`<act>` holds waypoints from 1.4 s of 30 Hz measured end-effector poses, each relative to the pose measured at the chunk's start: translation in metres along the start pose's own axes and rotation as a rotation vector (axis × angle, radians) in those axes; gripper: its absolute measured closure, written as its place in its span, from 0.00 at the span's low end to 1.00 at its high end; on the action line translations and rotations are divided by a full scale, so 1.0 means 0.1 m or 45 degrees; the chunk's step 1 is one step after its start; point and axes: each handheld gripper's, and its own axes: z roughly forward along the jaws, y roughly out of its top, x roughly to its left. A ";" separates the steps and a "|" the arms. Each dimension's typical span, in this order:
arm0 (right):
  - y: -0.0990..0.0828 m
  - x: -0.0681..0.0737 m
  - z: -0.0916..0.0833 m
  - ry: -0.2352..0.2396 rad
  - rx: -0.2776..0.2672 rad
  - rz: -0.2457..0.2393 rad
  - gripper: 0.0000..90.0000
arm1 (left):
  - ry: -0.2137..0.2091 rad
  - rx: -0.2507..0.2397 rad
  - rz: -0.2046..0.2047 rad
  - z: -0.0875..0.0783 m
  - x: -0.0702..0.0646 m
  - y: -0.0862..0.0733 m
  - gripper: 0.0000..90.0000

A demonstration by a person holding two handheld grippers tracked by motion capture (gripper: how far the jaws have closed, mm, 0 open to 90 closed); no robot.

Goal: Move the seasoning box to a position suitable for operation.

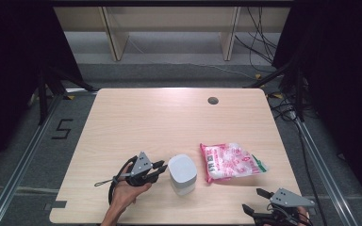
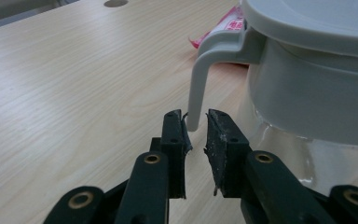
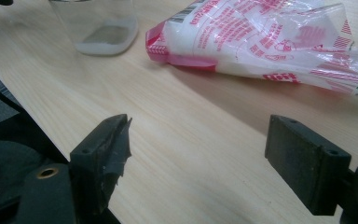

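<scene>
Jug (image 1: 183,173) upright, handle (image 2: 200,74) toward left gripper (image 2: 196,122), fingers narrow around handle tip.

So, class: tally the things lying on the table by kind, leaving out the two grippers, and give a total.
Lidded jug, grey lid and handle, clear body: 1
Plastic bag, red and white print: 1
Total: 2
</scene>
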 end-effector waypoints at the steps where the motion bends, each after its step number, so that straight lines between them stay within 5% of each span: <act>1: 0.00 0.00 -0.01 0.000 0.000 -0.003 0.25 | -0.004 0.016 0.020 0.04 0.00 -0.01 0.84; 11: 0.00 0.01 0.01 0.003 0.012 0.020 0.25 | -0.050 0.016 0.007 0.12 0.02 -0.01 0.77; 13: 0.00 0.01 0.01 0.015 0.011 0.015 0.25 | -0.060 0.015 0.037 0.13 0.05 0.01 0.75; 18: 0.01 0.02 0.02 0.024 0.022 0.003 0.26 | -0.061 0.007 0.015 0.12 0.06 0.05 0.75; 21: 0.01 0.01 0.02 0.025 0.022 -0.003 0.26 | -0.077 0.010 0.073 0.15 0.08 0.08 0.75; 27: 0.01 0.01 0.02 0.020 0.022 -0.004 0.26 | -0.093 -0.005 0.056 0.23 0.07 0.09 0.78; 31: 0.01 0.01 0.02 0.022 0.025 -0.008 0.26 | -0.076 0.028 0.064 0.28 0.06 0.07 0.89; 41: 0.00 0.03 0.01 0.023 0.010 0.021 0.26 | -0.027 0.028 0.091 0.17 0.07 0.04 0.91; 42: 0.01 0.03 0.00 0.025 0.036 0.036 0.26 | -0.001 0.037 0.054 0.14 0.04 0.03 0.91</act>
